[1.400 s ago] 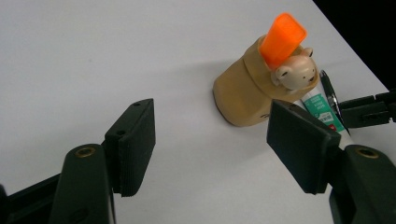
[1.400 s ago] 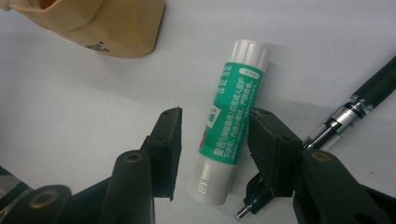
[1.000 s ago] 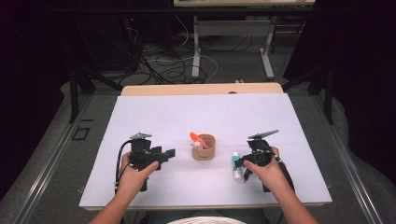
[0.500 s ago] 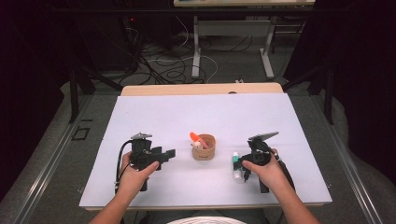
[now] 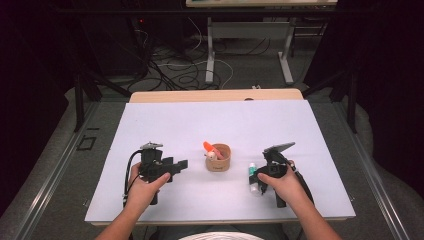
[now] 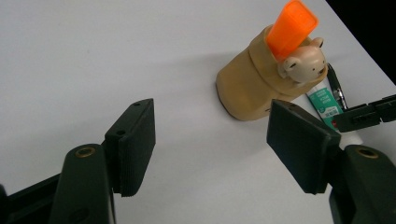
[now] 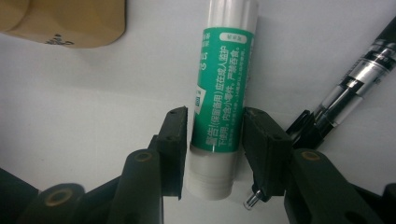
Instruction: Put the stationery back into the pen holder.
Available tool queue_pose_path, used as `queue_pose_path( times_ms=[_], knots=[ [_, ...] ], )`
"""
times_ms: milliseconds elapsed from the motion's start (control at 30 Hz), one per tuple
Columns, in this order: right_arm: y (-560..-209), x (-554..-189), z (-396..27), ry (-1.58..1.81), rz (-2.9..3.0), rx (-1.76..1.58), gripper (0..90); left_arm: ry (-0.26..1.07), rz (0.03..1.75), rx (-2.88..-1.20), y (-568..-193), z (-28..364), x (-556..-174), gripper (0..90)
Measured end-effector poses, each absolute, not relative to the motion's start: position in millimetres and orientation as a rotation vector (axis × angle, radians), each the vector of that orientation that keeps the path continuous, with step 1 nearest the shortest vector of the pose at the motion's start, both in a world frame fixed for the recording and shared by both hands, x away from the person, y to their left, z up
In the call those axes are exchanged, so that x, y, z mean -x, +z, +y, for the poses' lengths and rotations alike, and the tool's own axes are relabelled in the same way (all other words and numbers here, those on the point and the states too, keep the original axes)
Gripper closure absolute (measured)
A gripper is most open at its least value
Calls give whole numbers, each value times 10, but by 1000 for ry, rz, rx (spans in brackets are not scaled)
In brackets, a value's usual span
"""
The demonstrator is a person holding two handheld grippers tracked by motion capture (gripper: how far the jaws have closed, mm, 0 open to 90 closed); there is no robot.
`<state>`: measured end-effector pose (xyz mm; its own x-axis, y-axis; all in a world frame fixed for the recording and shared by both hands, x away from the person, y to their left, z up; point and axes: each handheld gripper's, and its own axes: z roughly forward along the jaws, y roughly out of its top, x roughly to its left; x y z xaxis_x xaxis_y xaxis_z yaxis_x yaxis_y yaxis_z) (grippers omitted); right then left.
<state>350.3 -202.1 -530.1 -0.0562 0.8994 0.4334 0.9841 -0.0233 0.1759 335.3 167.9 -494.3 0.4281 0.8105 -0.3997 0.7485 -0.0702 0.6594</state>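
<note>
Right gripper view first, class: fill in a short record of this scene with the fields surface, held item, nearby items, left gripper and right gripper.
surface: white table
held item: green-and-white tube, lying on the table
nearby items: black pen beside the tube; tan cup holding an orange marker and a small bear figure
left gripper: jaws apart, nothing between them, pointed toward the cup
right gripper: jaws have just been closing, one at each side of the tube, pads at its sides

A tan cup (image 5: 218, 159) sits mid-table; left gripper (image 5: 176, 165) at its nine o'clock, right gripper (image 5: 261, 181) over a tube (image 5: 253, 176) at four o'clock.
</note>
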Motion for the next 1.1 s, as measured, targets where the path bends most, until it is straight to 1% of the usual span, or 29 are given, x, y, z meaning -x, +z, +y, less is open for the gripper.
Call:
queue_pose_path(
  times_ms=[400,867,1100],
  knots=[
    [-5340,-3503,-2019,-648,-1974,2034,650,102,1333,-1834,-4945,1687,-3360,331],
    [-5344,-3491,-2024,-646,-1943,2051,653,97,1340,-1837,-4947,1692,-3365,328],
    [-5351,-3485,-2030,-701,-1926,2039,654,100,1337,-1841,-4949,1692,-3365,325]
  ],
)
